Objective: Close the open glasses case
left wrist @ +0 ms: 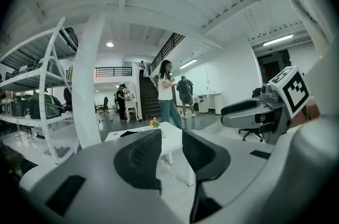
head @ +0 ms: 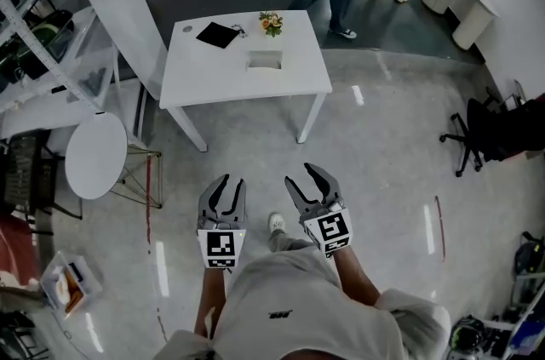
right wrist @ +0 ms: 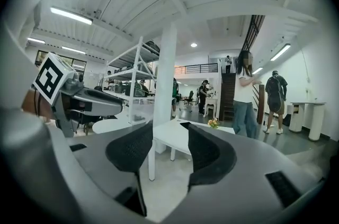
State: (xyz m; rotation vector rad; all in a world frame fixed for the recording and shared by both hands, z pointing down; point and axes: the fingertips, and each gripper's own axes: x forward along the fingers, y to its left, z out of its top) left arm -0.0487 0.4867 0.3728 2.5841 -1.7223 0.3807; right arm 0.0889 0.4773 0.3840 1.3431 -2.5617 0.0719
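Our left gripper (head: 232,181) and right gripper (head: 301,174) sit side by side, well short of the table (head: 196,82), where the open case (head: 264,60) lies before the flowers (head: 271,23), pouch (head: 220,35) at left.

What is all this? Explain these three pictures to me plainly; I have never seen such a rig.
No robot: a person holds a two-jaw gripper in each hand. The head view looks down from a camera on the person's head and shows the left gripper and right gripper, both open and empty. The other two pictures come from cameras riding on each gripper, looking along its jaws. Ahead stands a white table with a flat black item, small flowers and a pale open box, perhaps the glasses case; too small to tell.
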